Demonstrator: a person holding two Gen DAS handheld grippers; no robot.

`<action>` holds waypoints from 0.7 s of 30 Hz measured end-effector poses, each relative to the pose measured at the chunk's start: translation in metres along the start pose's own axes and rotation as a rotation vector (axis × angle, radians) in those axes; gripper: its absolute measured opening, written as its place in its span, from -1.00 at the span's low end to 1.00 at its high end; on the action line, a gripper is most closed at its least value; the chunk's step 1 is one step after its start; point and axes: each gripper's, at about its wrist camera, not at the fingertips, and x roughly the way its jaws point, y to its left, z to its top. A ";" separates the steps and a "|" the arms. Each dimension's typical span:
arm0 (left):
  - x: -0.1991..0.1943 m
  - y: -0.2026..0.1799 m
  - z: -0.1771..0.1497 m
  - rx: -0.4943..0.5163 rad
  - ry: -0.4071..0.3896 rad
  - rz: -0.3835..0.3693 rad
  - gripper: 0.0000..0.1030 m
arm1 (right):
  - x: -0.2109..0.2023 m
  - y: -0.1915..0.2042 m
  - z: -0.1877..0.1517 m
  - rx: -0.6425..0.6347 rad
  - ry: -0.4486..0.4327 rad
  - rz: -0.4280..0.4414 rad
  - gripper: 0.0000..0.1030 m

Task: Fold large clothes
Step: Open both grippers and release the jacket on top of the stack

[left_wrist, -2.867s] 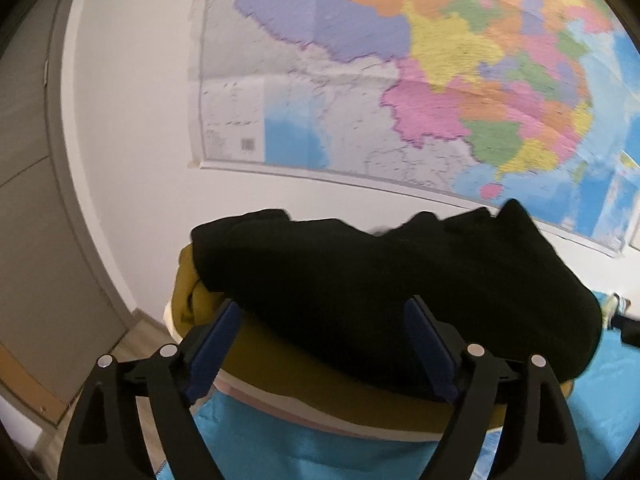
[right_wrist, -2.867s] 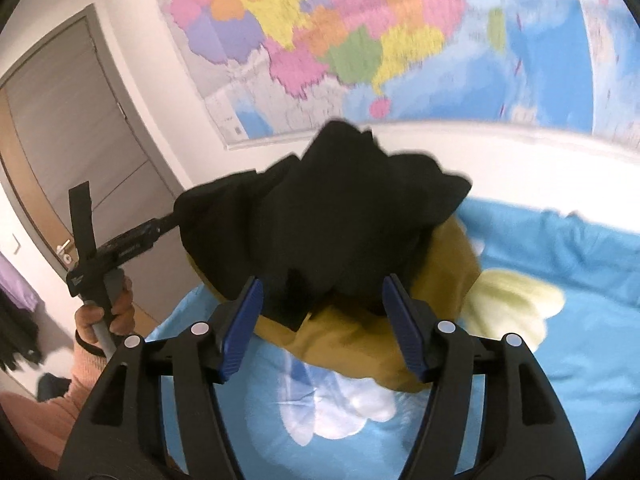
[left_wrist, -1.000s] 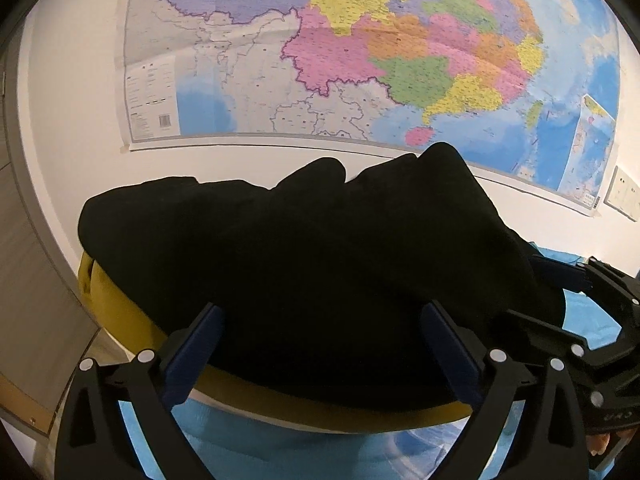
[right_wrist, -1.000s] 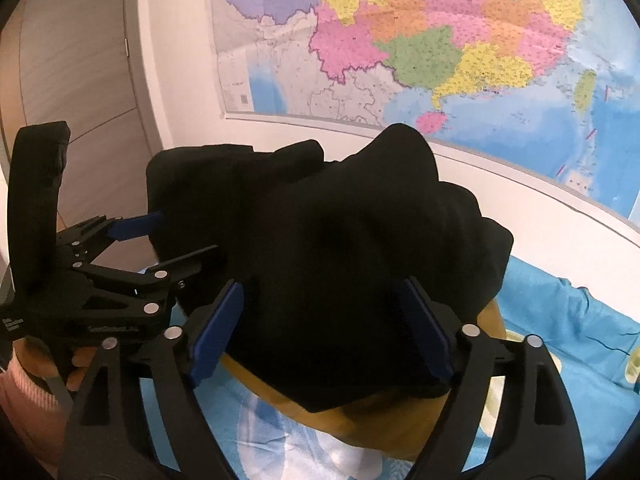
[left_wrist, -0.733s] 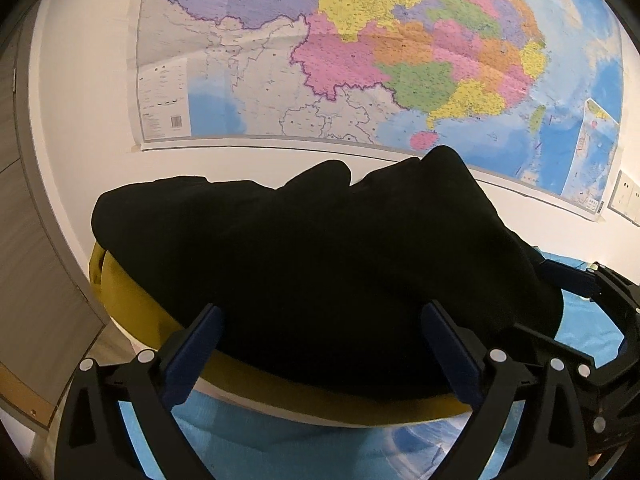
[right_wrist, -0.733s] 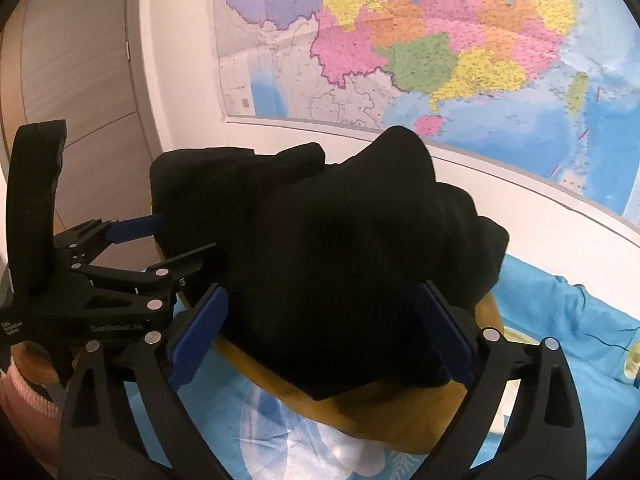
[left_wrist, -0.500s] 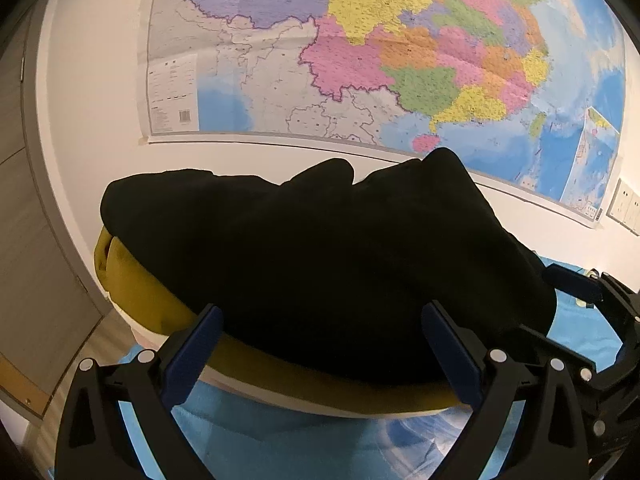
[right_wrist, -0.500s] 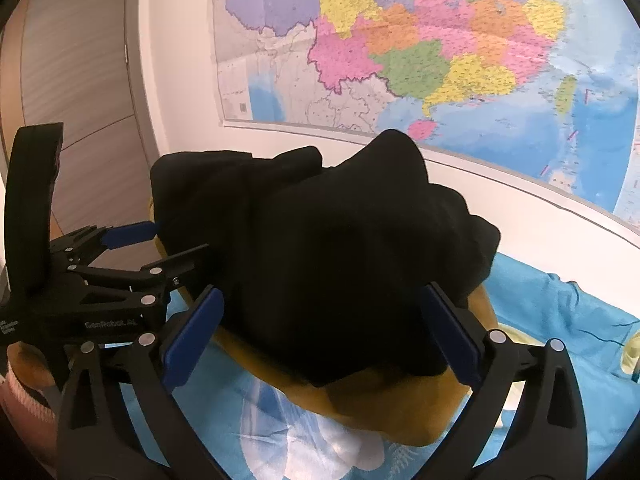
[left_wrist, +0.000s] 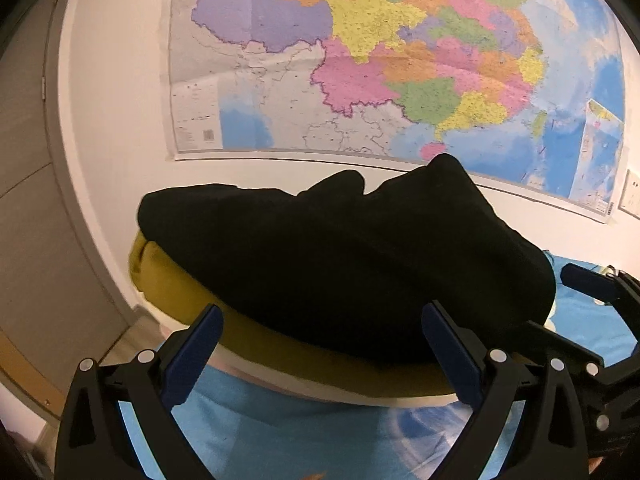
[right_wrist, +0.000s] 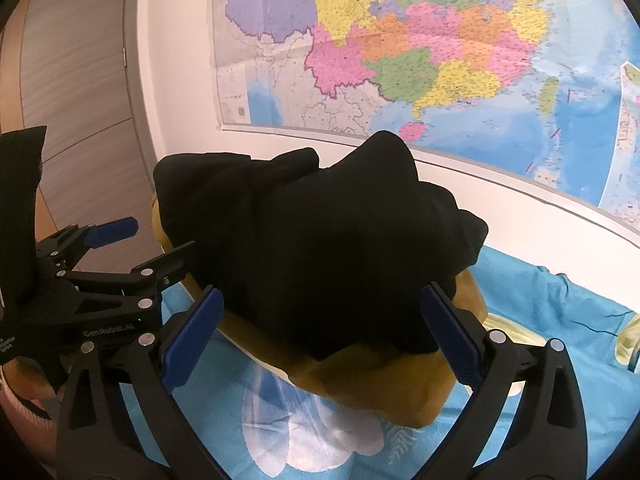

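A folded black garment [left_wrist: 340, 256] lies on top of a folded mustard-yellow garment [left_wrist: 168, 280] on the blue bed sheet; it also shows in the right wrist view [right_wrist: 320, 248] over the yellow one [right_wrist: 384, 384]. My left gripper [left_wrist: 324, 356] is open and empty, just in front of the stack. My right gripper [right_wrist: 324, 336] is open and empty, its blue pads [right_wrist: 192, 332] straddling the stack's near edge without gripping. The left gripper also shows in the right wrist view [right_wrist: 144, 244], the right one at the left wrist view's right edge [left_wrist: 592, 300].
A large coloured wall map [left_wrist: 380, 60] hangs on the white wall behind the stack. A grey-brown door [right_wrist: 72, 80] stands at the left. The blue sheet [right_wrist: 540, 312] with a white and pale yellow print spreads right and toward me.
Both grippers have opened wider and pulled back a little from the stack. The black garment now rests on the yellow one, free of both grippers.
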 end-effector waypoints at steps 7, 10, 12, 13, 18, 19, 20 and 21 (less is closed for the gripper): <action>-0.009 0.005 -0.009 -0.057 0.016 -0.049 0.87 | -0.007 0.006 -0.008 -0.020 0.005 -0.012 0.89; -0.010 0.004 -0.013 -0.065 0.019 -0.037 0.87 | -0.010 0.007 -0.011 -0.011 0.003 -0.009 0.89; -0.011 0.004 -0.017 -0.072 0.021 -0.041 0.87 | -0.012 0.006 -0.012 0.001 0.005 -0.008 0.89; -0.012 0.004 -0.018 -0.073 0.021 -0.042 0.87 | -0.013 0.006 -0.013 0.004 0.002 -0.010 0.89; -0.015 0.006 -0.024 -0.089 0.031 -0.042 0.87 | -0.018 0.008 -0.018 0.007 0.010 -0.011 0.89; -0.015 0.006 -0.024 -0.090 0.033 -0.043 0.87 | -0.018 0.009 -0.019 0.007 0.009 -0.011 0.89; -0.015 0.005 -0.025 -0.088 0.036 -0.044 0.87 | -0.019 0.010 -0.020 0.005 0.011 -0.010 0.89; -0.016 0.005 -0.026 -0.087 0.035 -0.042 0.87 | -0.020 0.010 -0.020 0.005 0.012 -0.010 0.89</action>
